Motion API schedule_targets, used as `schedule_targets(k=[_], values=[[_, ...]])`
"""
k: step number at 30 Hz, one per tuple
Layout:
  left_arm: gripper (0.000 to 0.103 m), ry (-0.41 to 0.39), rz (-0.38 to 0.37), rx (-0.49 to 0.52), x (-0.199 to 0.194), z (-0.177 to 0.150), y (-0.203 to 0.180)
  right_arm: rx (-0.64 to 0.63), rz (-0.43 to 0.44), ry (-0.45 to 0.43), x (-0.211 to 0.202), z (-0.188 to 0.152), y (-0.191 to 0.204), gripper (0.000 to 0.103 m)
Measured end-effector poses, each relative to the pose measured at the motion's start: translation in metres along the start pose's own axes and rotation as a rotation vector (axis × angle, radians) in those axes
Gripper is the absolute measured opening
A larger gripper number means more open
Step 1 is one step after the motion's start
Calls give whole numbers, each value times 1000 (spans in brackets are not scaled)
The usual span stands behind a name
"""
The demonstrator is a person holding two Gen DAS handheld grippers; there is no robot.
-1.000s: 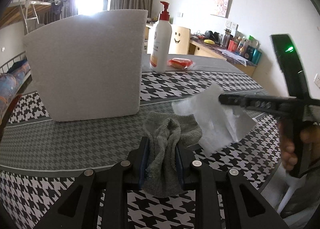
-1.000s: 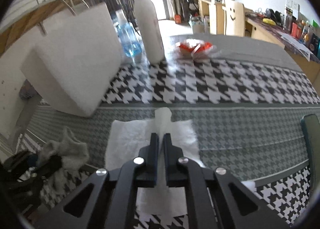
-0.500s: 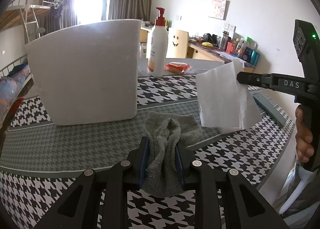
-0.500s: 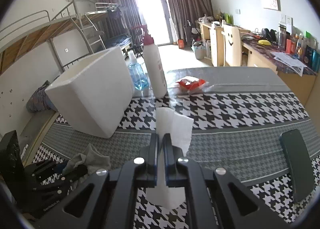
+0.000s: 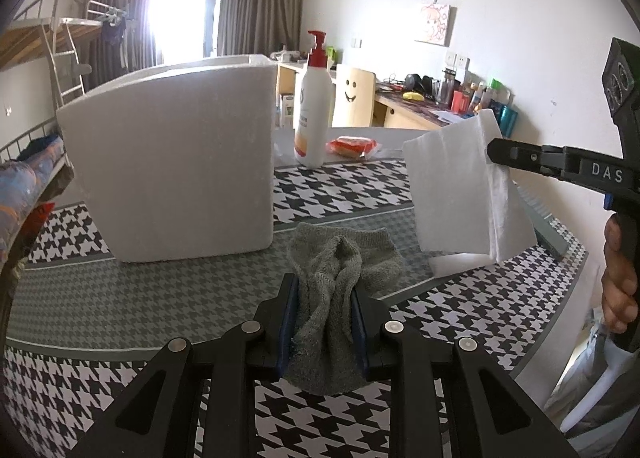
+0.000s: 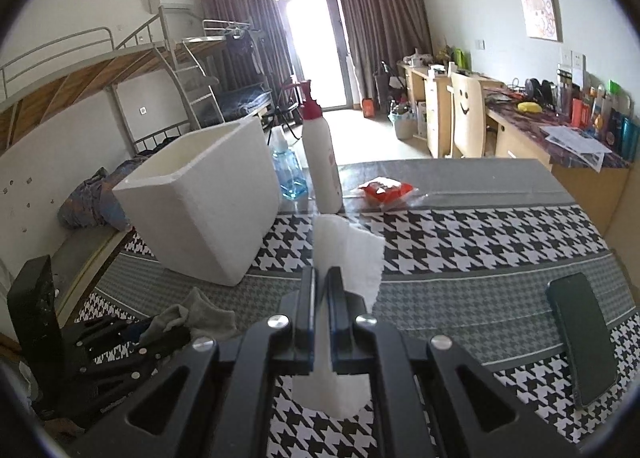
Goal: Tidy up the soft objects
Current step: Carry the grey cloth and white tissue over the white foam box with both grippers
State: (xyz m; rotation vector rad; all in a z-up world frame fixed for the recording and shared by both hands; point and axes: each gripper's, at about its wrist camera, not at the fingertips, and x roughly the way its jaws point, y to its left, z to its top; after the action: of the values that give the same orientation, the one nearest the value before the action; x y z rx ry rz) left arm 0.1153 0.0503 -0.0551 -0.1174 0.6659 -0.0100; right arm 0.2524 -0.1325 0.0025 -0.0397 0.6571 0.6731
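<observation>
Your left gripper has its jaws pinching the grey sock mid-length; limp and light, its toe end sags onto the desk ahead of the jaws. Your right gripper has its jaws pressed together on the white tissue, held clear of the desk. It looks flimsy and tearable, so keep that grip near the folded edge.

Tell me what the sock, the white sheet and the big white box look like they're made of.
Sock: grey knit, likely cotton terry; fuzzy looped surface, ribbed cuff, bunching in the left tongs.
White sheet: probably tissue or thin nonwoven; matte, folded layers, hanging limp from the right tongs.
Box: looks like foam, perhaps polystyrene; thick walls, matte grainy white.
</observation>
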Motion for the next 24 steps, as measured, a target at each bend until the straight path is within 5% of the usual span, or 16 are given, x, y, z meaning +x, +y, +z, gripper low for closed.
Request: schedule_targets(k=[24], values=[[26,-76,12,30,-23,18,-7,-47,36,-49,-11,-2,9,8]])
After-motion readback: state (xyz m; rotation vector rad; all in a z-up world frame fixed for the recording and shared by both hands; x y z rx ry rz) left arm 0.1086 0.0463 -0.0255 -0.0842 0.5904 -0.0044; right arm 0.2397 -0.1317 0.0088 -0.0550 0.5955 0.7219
